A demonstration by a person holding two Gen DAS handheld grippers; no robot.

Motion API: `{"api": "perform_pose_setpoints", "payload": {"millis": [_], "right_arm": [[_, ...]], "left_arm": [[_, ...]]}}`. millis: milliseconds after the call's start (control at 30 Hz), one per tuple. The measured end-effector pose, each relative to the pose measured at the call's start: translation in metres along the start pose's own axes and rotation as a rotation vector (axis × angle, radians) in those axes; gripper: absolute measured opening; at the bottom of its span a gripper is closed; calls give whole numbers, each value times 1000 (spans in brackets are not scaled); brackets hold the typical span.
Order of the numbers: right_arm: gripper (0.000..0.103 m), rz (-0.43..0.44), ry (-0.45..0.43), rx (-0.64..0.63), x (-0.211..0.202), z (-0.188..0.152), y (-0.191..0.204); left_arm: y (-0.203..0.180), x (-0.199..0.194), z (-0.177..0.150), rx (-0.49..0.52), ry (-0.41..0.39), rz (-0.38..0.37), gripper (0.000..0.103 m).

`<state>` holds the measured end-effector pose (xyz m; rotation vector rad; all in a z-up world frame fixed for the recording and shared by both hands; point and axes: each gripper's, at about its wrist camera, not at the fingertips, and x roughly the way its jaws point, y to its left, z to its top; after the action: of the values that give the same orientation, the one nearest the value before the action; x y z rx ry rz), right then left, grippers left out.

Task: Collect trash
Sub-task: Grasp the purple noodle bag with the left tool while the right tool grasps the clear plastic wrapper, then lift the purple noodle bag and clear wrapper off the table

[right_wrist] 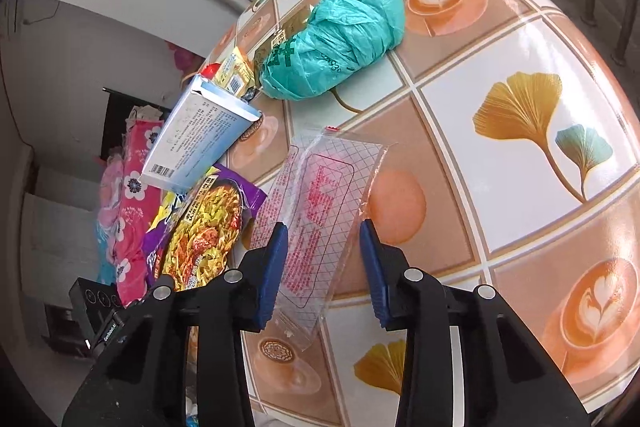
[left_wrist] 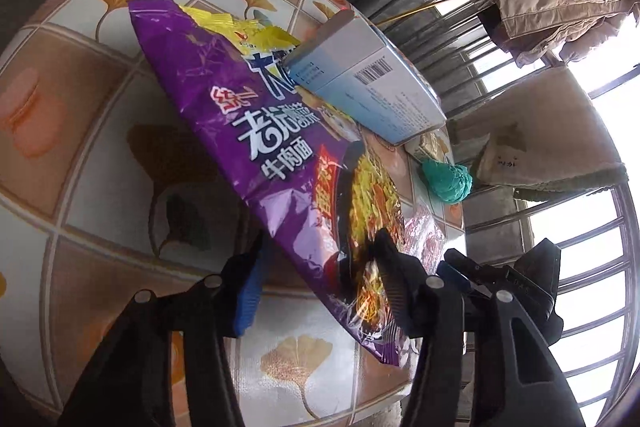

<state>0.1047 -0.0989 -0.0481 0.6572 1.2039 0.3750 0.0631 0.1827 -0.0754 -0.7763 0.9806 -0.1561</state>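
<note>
We are straddling clear wrapper (right_wrist: 320,223) lengthwise with right tongs (right_wrist: 324,263), wide; left tongs (left_wrist: 316,291) gaping around purple noodle bag (left_wrist: 256,131) edge.

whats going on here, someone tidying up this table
Yes, someone with a handheld gripper in each hand is collecting trash off a table with a patterned cloth. The left gripper is open around the near end of a purple noodle packet, which has a light blue box resting on its far end. The right gripper is open over a clear plastic wrapper lying flat. A balled-up teal plastic bag sits untouched further back.
</note>
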Motion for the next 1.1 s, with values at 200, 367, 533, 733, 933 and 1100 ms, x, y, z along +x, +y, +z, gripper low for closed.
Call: {"api": "perform_pose_setpoints", "payload": {"millis": [200, 367, 533, 733, 933, 1100], "right_arm": [[10, -41, -9, 15, 4, 0, -5], [5, -42, -10, 21, 5, 0, -8], [2, -54, 2, -41, 2, -3, -3], [2, -73, -23, -115, -5, -4, 11], [1, -46, -58, -146, -13, 1, 24], [1, -1, -76, -149, -20, 4, 32]], "left_arm": [[-4, 4, -2, 37, 15, 22, 34], [-6, 4, -4, 59, 15, 28, 30], [-11, 1, -5, 94, 7, 21, 23], [-21, 3, -10, 170, 11, 45, 17], [-30, 9, -19, 235, 32, 74, 13], [-29, 15, -25, 244, 55, 82, 12]]}}
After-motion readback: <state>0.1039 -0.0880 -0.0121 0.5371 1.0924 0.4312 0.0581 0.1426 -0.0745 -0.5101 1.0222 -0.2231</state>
